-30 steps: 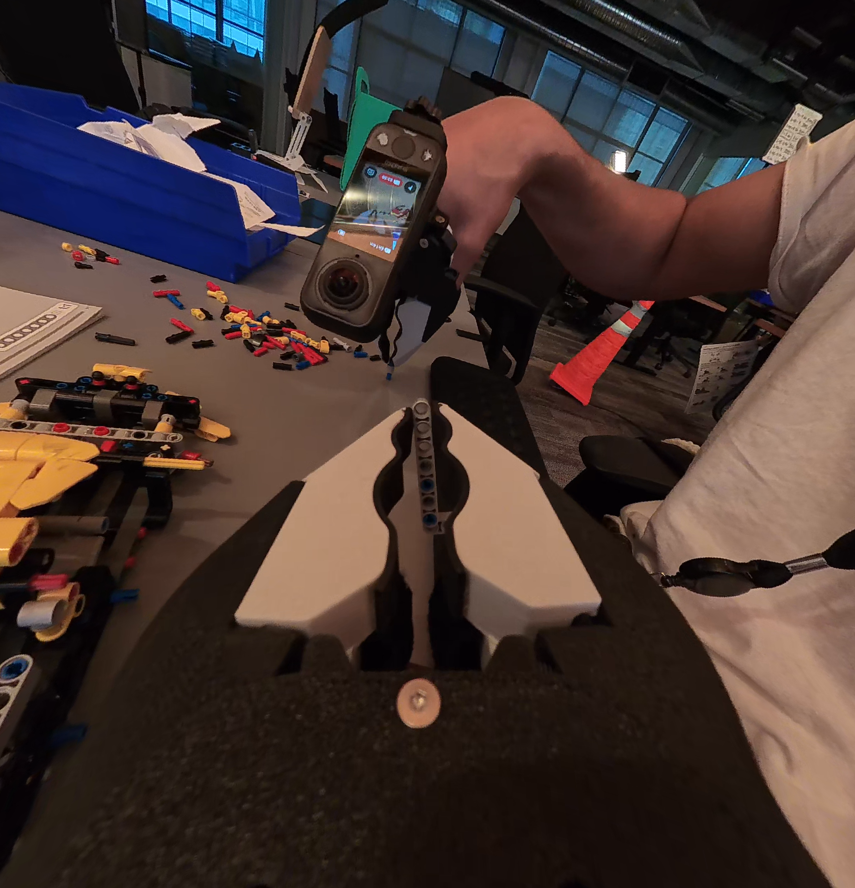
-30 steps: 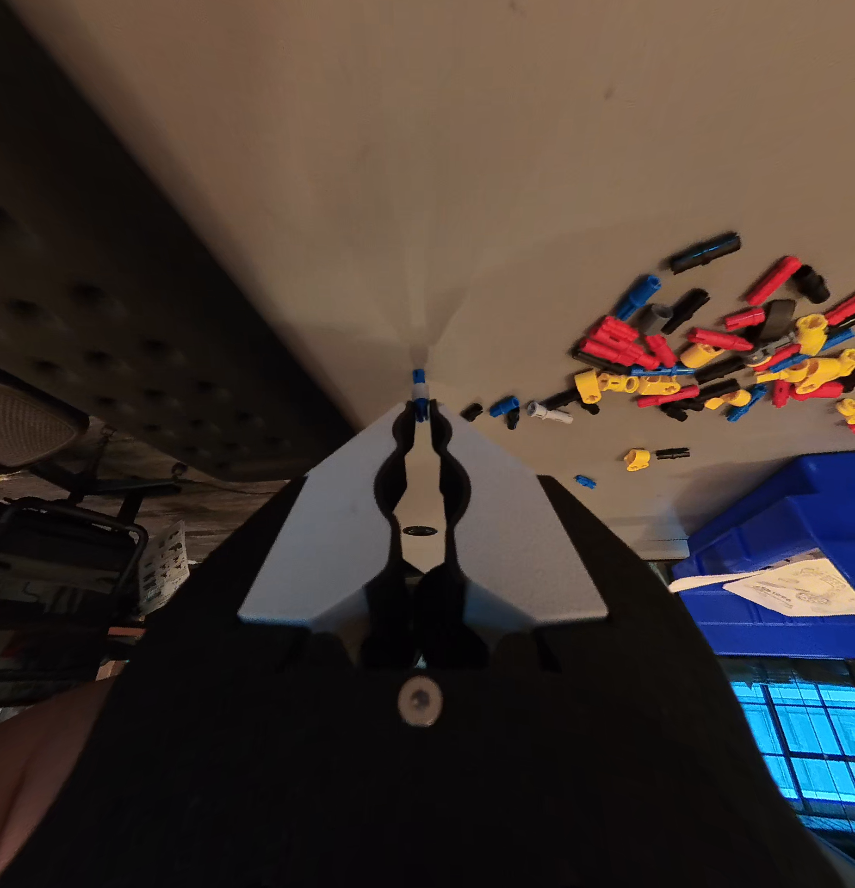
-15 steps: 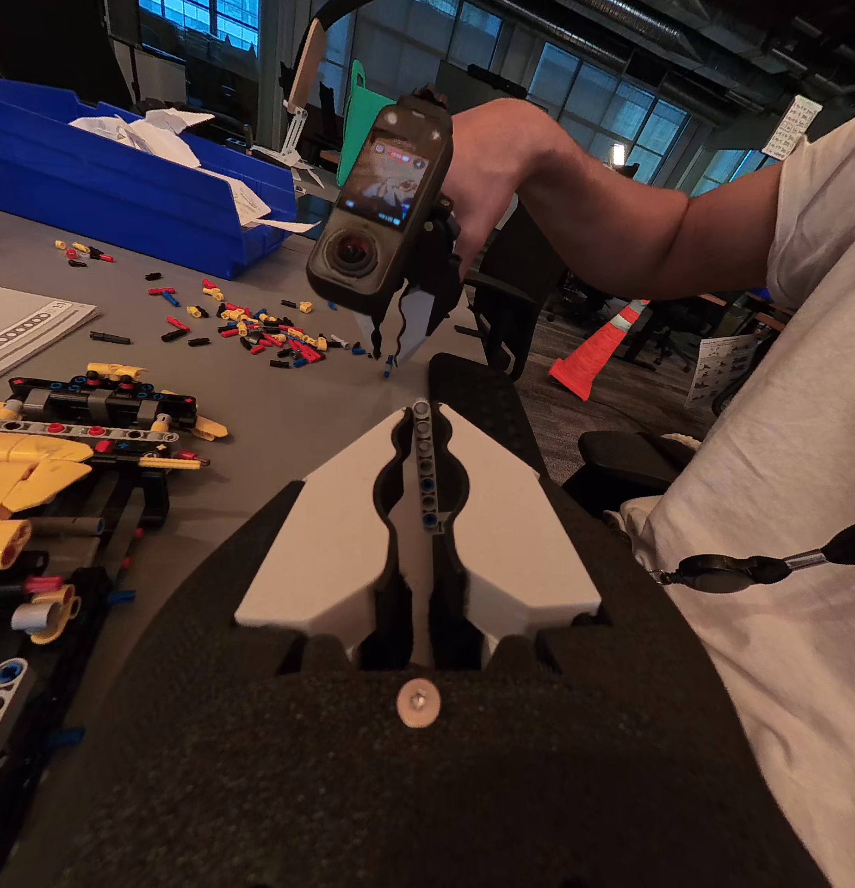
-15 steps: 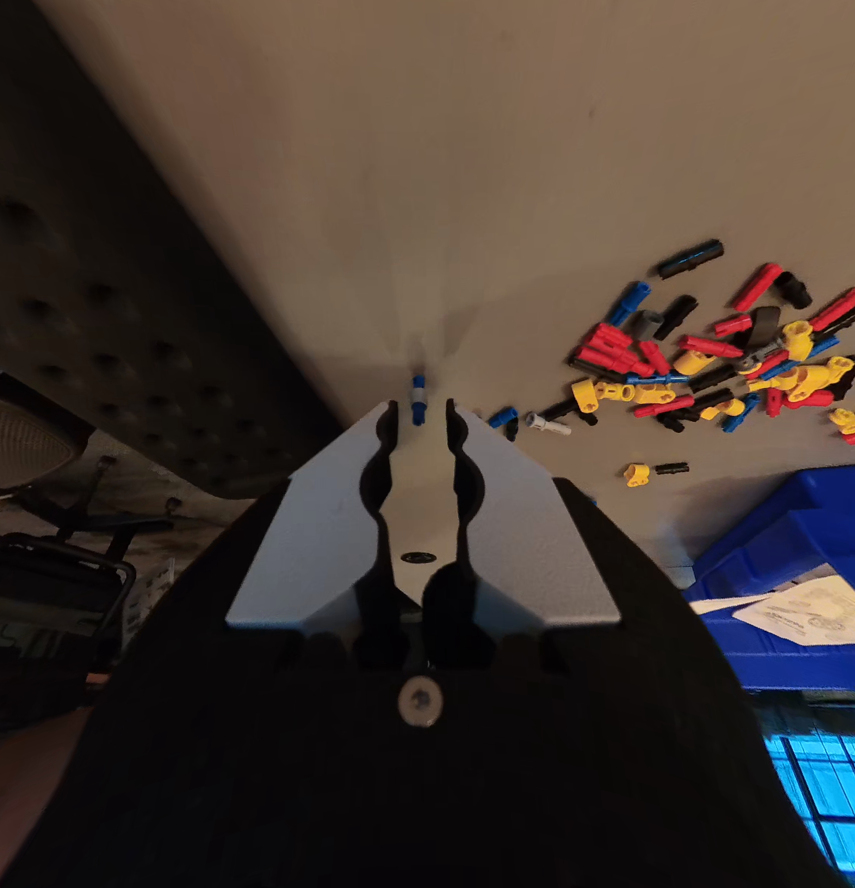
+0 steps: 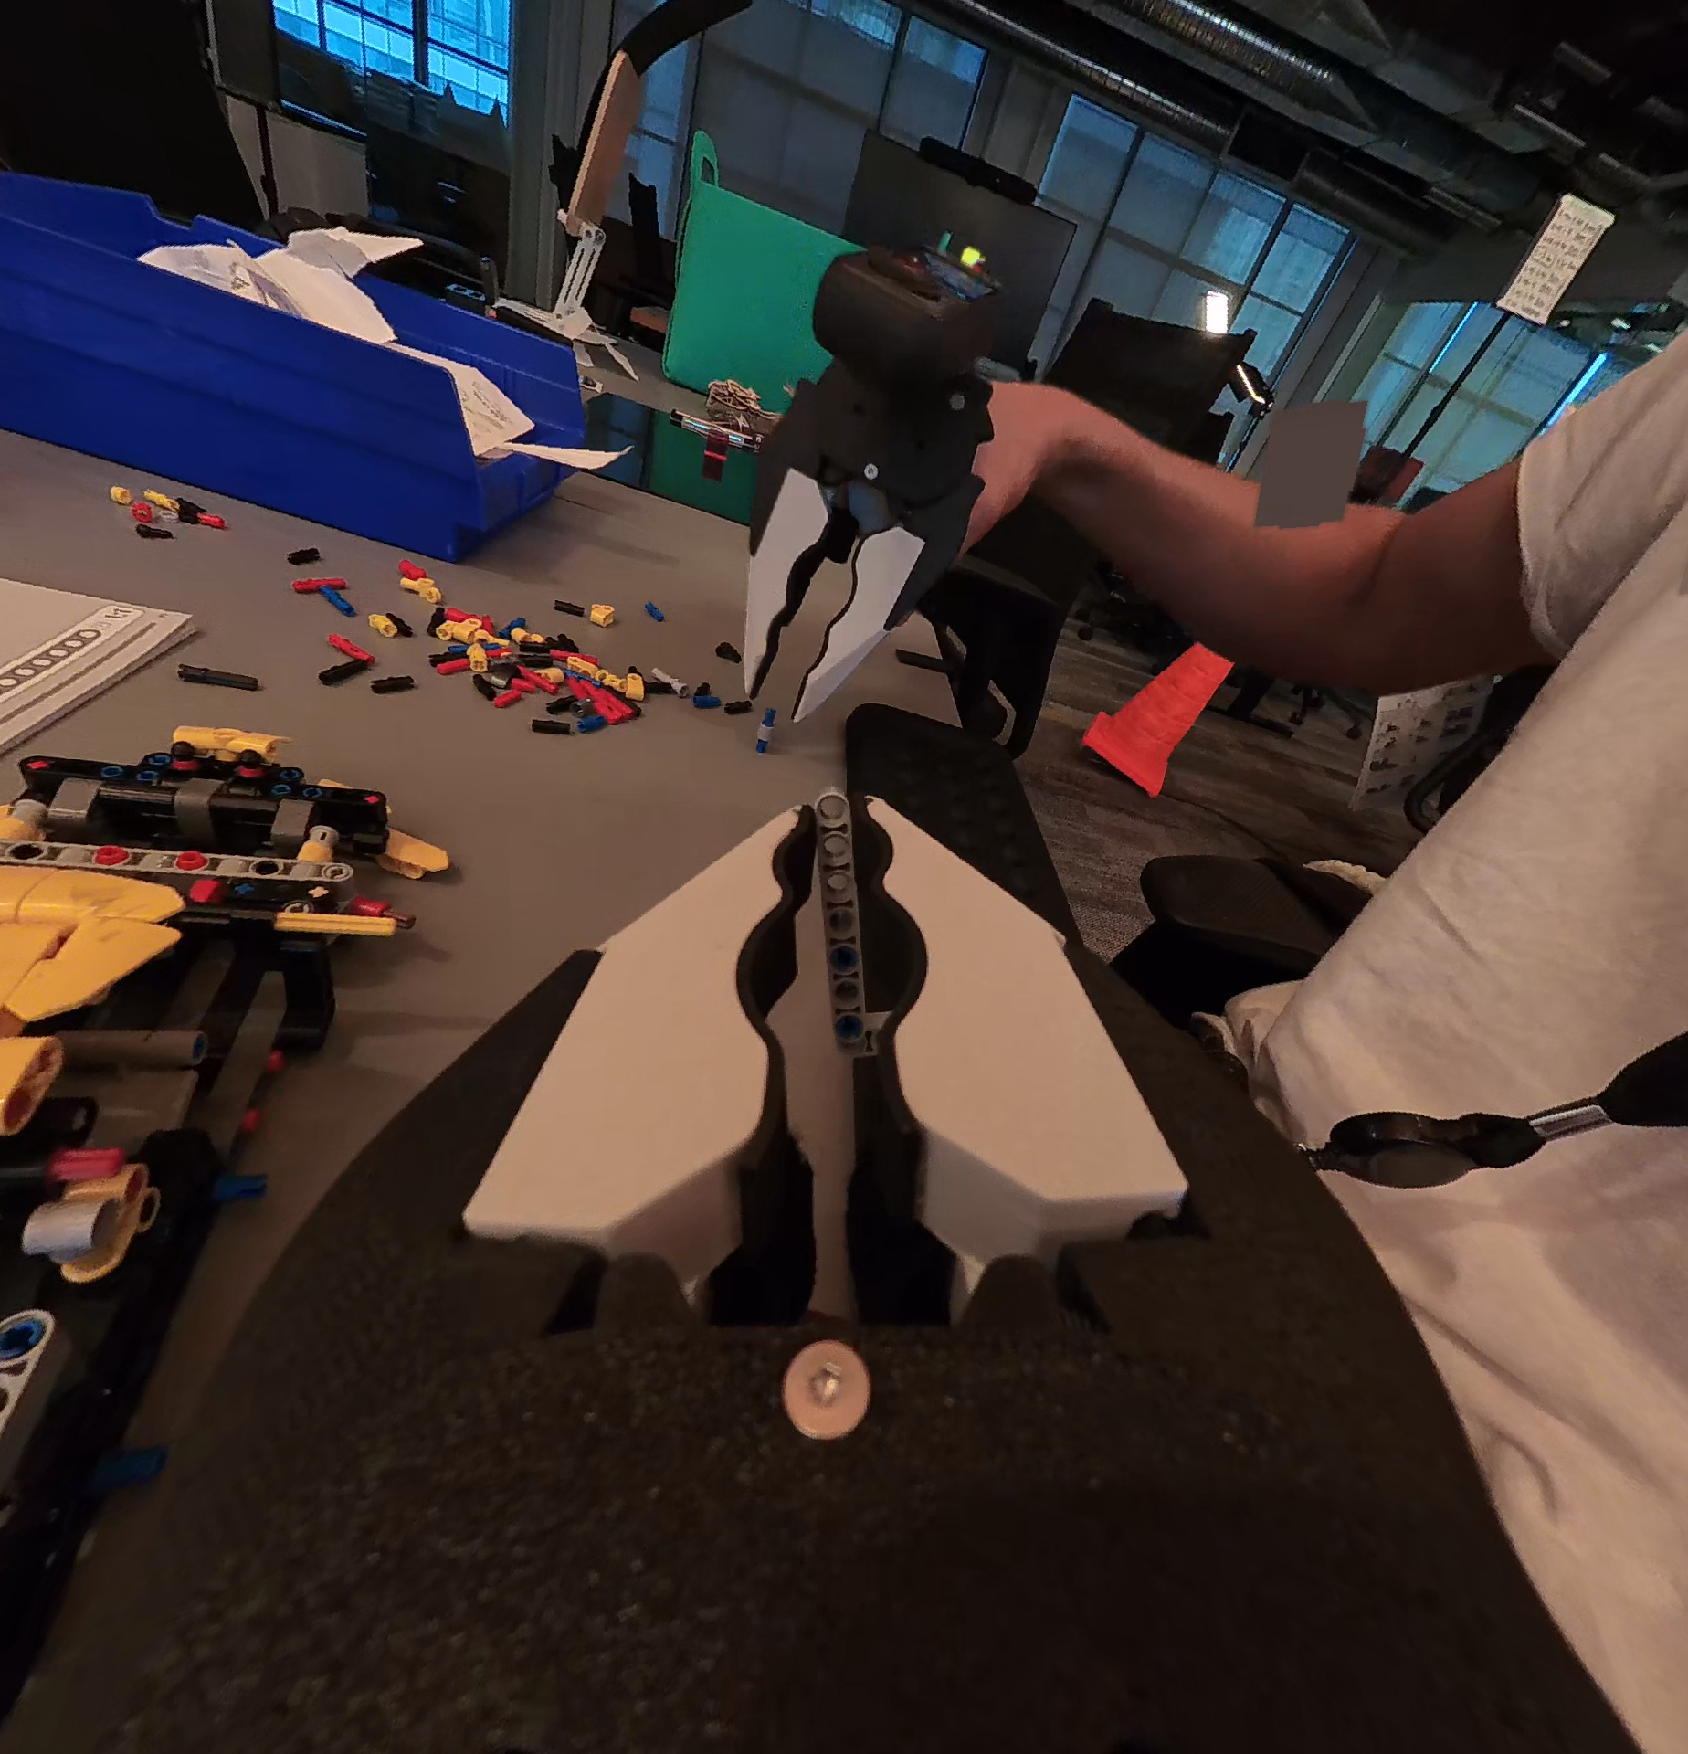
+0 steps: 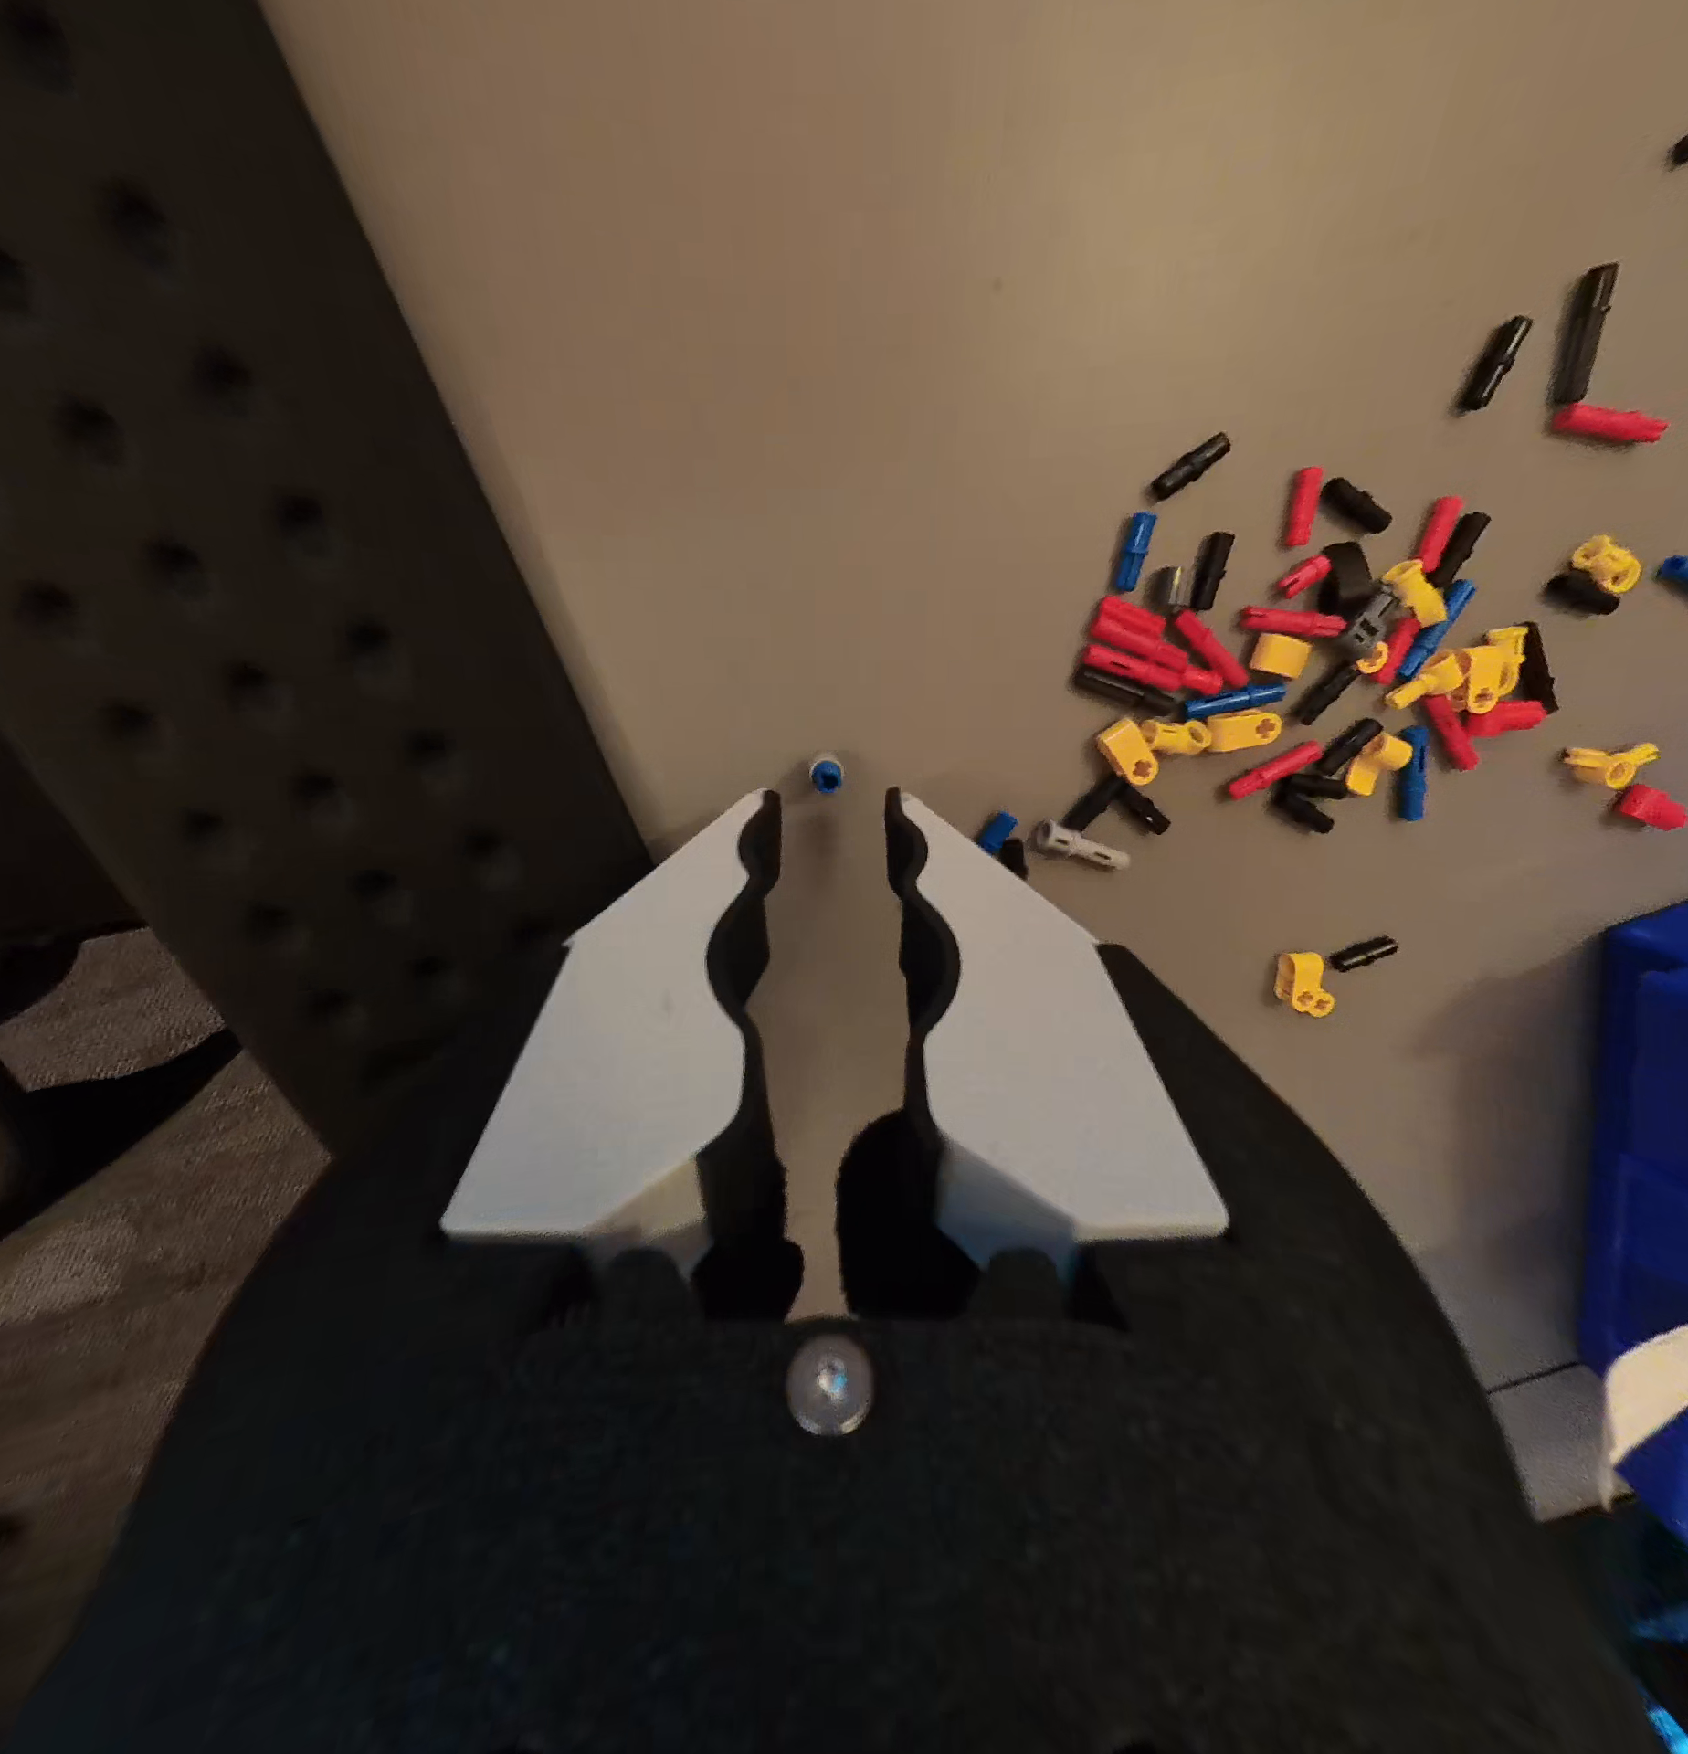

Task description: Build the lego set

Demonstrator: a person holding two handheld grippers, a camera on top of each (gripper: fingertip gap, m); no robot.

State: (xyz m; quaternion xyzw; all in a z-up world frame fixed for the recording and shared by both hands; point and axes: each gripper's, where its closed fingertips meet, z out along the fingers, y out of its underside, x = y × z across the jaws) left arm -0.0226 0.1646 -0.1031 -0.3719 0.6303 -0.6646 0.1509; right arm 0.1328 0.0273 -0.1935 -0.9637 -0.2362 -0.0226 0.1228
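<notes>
1. The left gripper [image 5: 835, 835] has its fingers [image 5: 669, 1044] closed onto a grey beam [image 5: 840, 925], which runs lengthwise down the narrow slot between them.
2. The grey beam is a thin, straight strip with a row of round holes; two of the holes show blue inside. Its far end reaches just past the fingertips.
3. The right gripper [image 6: 831, 807] has its fingers [image 6: 631, 1044] parted by a moderate gap and grips nothing; bare table [image 6: 916, 332] shows between them.
4. A small blue pin [image 6: 825, 772] stands upright on the table just beyond the right fingertips, in line with the gap and a little toward the left tip, not touching either.
5. In the left wrist view the right gripper [image 5: 774, 698] points down at the table, its tips just above and to either side of the blue pin [image 5: 766, 729], which has a pale band at its middle.
6. A loose pile of small parts [image 6: 1343, 664] in red, yellow, blue and black lies on the table to the right of the pin, well apart from the open fingers.
7. A part-built yellow and black model [image 5: 157, 902] sits on the table left of the left gripper, near a white booklet [image 5: 53, 645] and a blue bin [image 5: 252, 380].
</notes>
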